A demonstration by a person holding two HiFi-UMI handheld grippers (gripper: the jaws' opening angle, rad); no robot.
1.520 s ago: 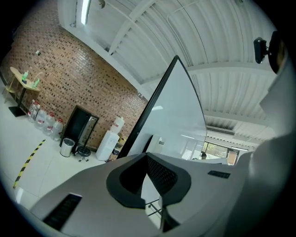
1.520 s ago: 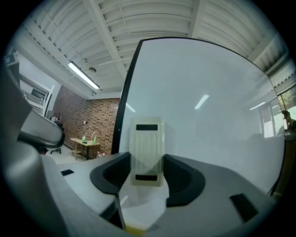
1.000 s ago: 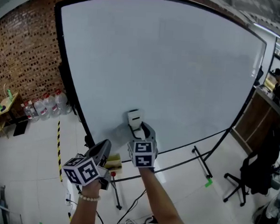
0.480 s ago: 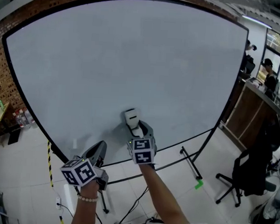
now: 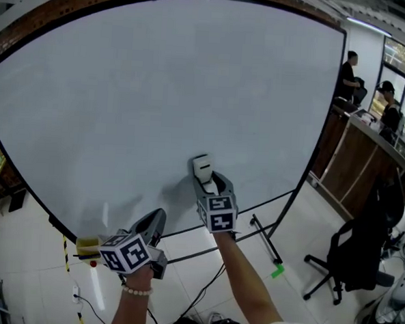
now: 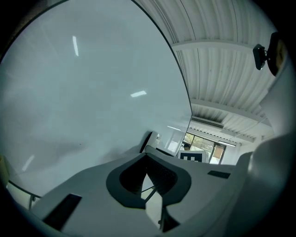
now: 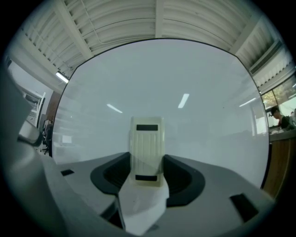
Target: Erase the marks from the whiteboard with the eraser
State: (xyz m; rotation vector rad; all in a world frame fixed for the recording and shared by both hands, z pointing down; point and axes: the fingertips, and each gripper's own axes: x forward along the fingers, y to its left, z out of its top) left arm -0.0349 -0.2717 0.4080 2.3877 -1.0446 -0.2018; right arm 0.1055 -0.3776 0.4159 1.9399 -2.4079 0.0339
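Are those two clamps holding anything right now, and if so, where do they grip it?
The right hand-held gripper clamps the eraser by its lower end, jaws on both sides. The left hand-held gripper is shut and empty.

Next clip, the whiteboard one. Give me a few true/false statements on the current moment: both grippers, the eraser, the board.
1. The right gripper is closed on the eraser. True.
2. The left gripper holds a marker pen. False: its jaws are together with nothing between them.
3. The eraser is up at the top edge of the whiteboard. False: it sits low on the board, near the bottom edge.
4. No clear marks show on the board around the eraser. True.
5. A black office chair stands on the floor to the right of the board. True.
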